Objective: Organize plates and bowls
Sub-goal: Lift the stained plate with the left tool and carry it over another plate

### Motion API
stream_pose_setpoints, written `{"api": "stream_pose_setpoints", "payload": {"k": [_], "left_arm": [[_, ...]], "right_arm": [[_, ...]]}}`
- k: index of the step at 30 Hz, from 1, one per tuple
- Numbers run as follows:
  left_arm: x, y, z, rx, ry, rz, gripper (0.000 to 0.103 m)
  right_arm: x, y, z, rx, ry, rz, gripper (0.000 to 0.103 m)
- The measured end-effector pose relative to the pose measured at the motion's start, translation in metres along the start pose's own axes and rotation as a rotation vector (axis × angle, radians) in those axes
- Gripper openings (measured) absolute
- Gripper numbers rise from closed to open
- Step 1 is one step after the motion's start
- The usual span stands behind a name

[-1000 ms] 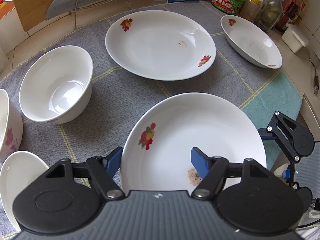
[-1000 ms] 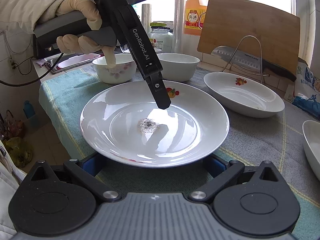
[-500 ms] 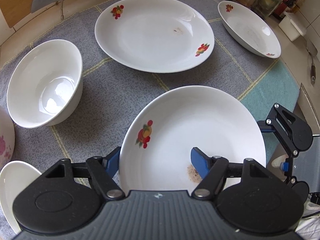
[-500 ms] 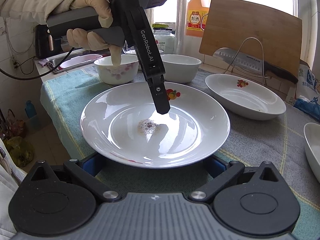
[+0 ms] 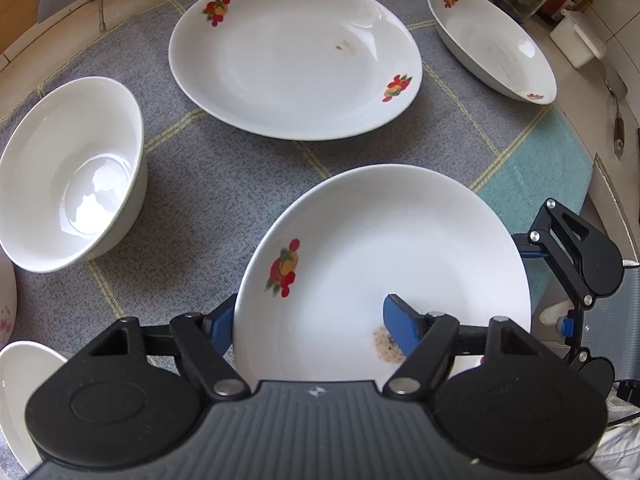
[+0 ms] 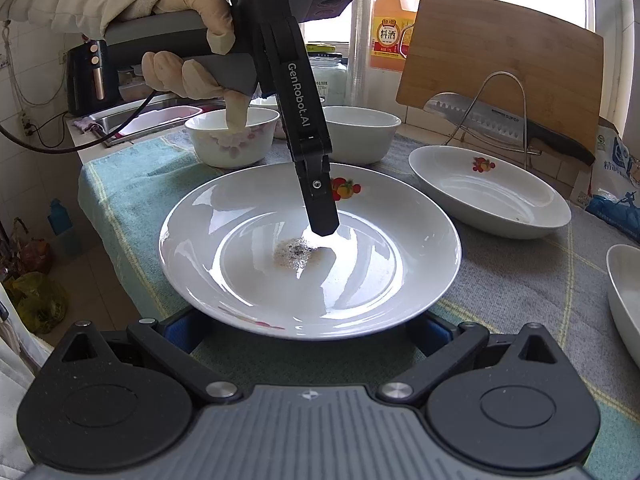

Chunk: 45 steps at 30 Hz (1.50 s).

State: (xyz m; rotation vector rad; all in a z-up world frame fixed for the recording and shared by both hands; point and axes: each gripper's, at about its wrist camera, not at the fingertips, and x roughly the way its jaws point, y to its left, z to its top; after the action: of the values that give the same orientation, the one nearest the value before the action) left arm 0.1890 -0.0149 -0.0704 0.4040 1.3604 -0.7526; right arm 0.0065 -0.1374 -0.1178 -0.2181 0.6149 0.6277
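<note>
Going across from the left: a plain white bowl (image 5: 72, 176) is sitting on the grey checked cloth (image 5: 224, 200), well off to the left of the left gripper (image 5: 308, 320). A pink-flowered bowl (image 6: 232, 140) is standing just beside it.

The near plate (image 5: 384, 248), the one with the fruit print and a brownish food stain (image 5: 386, 346), is lying flat on the cloth right under the left gripper. That gripper is pointing steeply down and straddling the plate's left rim. One blue finger is sitting just outside the rim, and the other is hovering inside, over the stain. Its jaws have just been opening a bit, so the rim is between them but the pads aren't pinching it. A gloved hand (image 6: 192, 60) is holding the handle.

Behind the near plate, a second big fruit-print plate (image 5: 296, 56) is lying apart from it. Further right, a deeper oval plate (image 5: 492, 48) is sitting near the jars.

On the right side, the right gripper (image 6: 304, 334) is waiting low at the near plate's edge. Its fingers are spread wide, tips tucked down under the rim on either side, not clamping anything.
</note>
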Motion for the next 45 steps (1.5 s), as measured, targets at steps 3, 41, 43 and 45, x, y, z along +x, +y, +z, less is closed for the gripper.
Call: {"api": "stream_pose_setpoints", "payload": {"k": [3,41,43,45], "left_arm": [[-0.001,-0.002,0.001,0.008,0.001,-0.008,0.074],[-0.003,-0.09,0.095,0.128,-0.064,-0.055,0.073],[-0.001,-0.096,0.103,0.138,-0.061,-0.06,0.073],[0.002,-0.102,0.113,0.152,-0.057,-0.064,0.073]], "right_arm": [[-0.001,0.0,0.0,0.002,0.008,-0.004,0.103],[-0.071,-0.094,0.01,-0.004,0.045,-0.03,0.103],[-0.074,-0.1,0.008,0.009,0.042,-0.037,0.103],[-0.076,-0.107,0.007,0.021,0.04,-0.049,0.103]]}}
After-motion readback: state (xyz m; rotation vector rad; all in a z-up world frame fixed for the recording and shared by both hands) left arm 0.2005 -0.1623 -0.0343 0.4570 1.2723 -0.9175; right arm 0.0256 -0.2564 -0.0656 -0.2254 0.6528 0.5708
